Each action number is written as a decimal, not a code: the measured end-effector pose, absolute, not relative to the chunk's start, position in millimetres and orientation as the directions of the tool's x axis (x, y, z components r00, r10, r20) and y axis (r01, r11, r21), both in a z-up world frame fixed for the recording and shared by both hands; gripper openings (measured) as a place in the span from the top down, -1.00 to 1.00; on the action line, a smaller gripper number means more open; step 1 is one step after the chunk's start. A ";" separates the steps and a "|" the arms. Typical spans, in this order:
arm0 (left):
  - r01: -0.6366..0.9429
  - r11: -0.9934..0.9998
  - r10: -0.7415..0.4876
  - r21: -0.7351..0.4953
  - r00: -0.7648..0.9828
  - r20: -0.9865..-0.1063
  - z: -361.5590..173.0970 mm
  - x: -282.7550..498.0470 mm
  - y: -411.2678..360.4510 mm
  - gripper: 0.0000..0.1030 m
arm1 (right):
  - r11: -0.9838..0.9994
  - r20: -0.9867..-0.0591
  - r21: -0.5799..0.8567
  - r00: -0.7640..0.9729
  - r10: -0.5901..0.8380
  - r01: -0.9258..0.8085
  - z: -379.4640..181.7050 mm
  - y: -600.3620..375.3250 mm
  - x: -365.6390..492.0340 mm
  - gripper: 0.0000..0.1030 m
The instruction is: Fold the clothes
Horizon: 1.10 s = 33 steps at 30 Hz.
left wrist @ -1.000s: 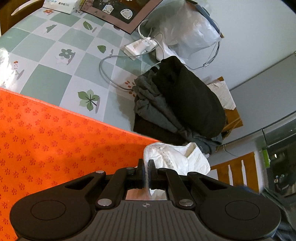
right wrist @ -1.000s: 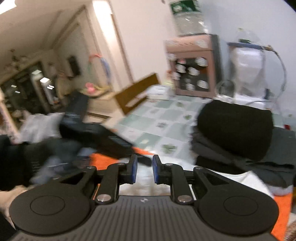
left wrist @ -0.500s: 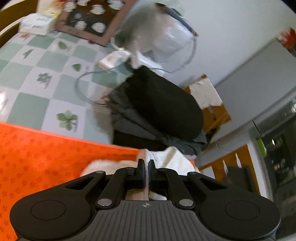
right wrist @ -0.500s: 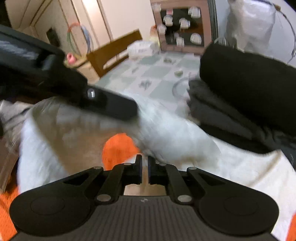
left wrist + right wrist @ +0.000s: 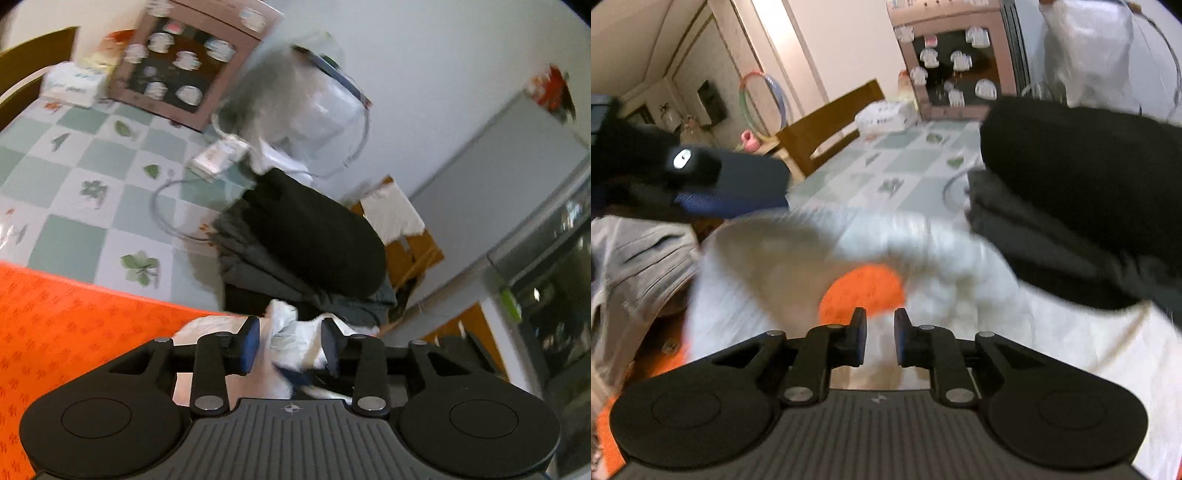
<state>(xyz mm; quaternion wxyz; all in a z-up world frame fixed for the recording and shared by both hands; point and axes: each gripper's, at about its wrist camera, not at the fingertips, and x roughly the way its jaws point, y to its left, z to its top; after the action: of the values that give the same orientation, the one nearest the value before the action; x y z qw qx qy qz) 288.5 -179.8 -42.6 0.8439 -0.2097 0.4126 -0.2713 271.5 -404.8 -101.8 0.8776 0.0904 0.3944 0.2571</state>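
The left gripper (image 5: 291,341) has just been opening — its fingers stand apart, with a bunch of the white garment (image 5: 286,334) loose between them. The right gripper (image 5: 880,341) has also just been opening; its fingers are a little apart, with white cloth below the gap but not pinched. The garment lies crumpled on the orange mat (image 5: 74,325) on the counter (image 5: 70,243), just beside a pile of dark clothes (image 5: 1071,192).

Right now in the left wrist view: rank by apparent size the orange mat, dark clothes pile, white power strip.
1. orange mat, though it lies nearest the camera and is cut off by the frame
2. dark clothes pile
3. white power strip, farthest away, so its rank is partly distance
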 end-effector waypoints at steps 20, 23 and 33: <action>0.275 0.803 -0.590 -0.529 0.494 -0.639 -85.5 265.6 -202.4 0.48 | 0.872 -0.712 0.388 0.503 0.490 -0.300 -96.3 -401.1 145.1 0.62; 0.311 0.809 -0.586 -0.499 0.495 -0.641 -88.9 261.2 -212.9 0.73 | 0.906 -0.712 0.330 0.560 0.424 -0.267 -75.8 -415.9 155.9 0.62; 0.472 0.762 -0.631 -0.443 0.388 -0.671 -100.6 222.8 -247.9 0.79 | 0.951 -0.635 0.278 0.717 0.288 -0.135 -35.0 -434.1 218.8 0.21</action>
<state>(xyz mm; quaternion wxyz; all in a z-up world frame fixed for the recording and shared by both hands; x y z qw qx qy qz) 222.8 -247.9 -100.6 0.8281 -0.0900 0.4416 -0.3332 218.8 -434.1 -35.0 0.9205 0.1066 0.3580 0.1149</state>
